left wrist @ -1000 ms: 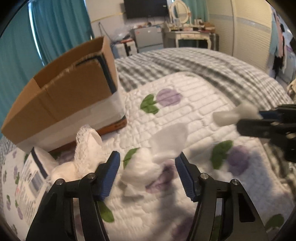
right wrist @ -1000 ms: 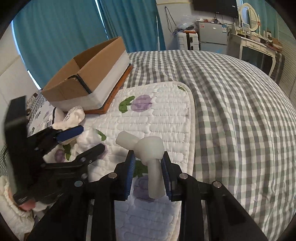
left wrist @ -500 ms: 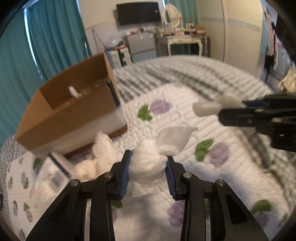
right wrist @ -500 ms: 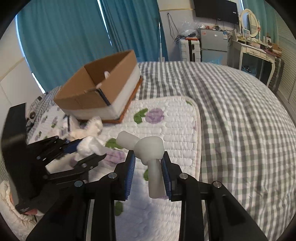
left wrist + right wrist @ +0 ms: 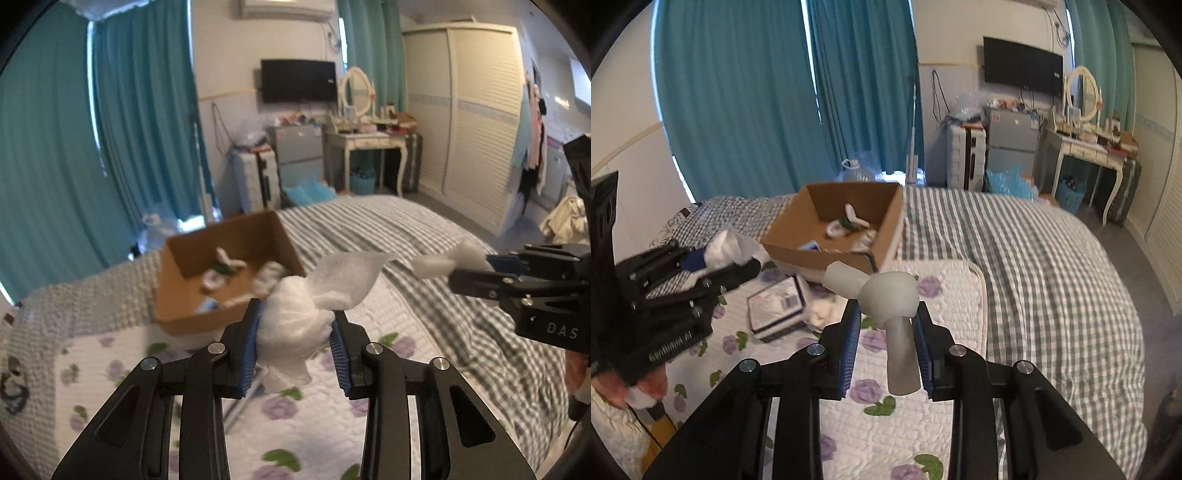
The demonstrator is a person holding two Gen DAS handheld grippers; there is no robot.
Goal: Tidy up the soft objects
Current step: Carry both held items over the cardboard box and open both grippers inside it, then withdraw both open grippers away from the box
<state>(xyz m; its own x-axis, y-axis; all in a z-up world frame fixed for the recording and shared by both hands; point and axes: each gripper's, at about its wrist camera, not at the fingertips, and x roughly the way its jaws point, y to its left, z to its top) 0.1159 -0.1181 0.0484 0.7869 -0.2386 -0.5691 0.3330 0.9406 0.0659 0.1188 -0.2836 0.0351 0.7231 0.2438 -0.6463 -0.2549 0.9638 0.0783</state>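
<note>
My left gripper [image 5: 295, 343] is shut on a white wad of soft tissue [image 5: 295, 321], held up above the bed. It also shows in the right wrist view [image 5: 713, 258]. My right gripper [image 5: 884, 339] is shut on a white soft toy with stubby limbs [image 5: 886, 291], also held above the bed. It also shows in the left wrist view [image 5: 480, 269] at the right, with the toy [image 5: 443, 260] sticking out. The open cardboard box [image 5: 882, 218] stands ahead on the bed [image 5: 258, 236] and holds several small soft items [image 5: 849, 221].
A flowered white quilt pad [image 5: 945, 295] lies on the grey checked bedspread [image 5: 1034, 258]. A small printed packet [image 5: 775, 306] and white scraps [image 5: 822, 310] lie on the pad near the box. Teal curtains [image 5: 775, 92], a dresser [image 5: 1089, 147] and a wardrobe [image 5: 461, 122] stand beyond.
My left gripper closed on the tissue wad and lifted it off the quilt. Both grippers rose, and the inside of the box came into view. The right gripper kept its hold on the toy.
</note>
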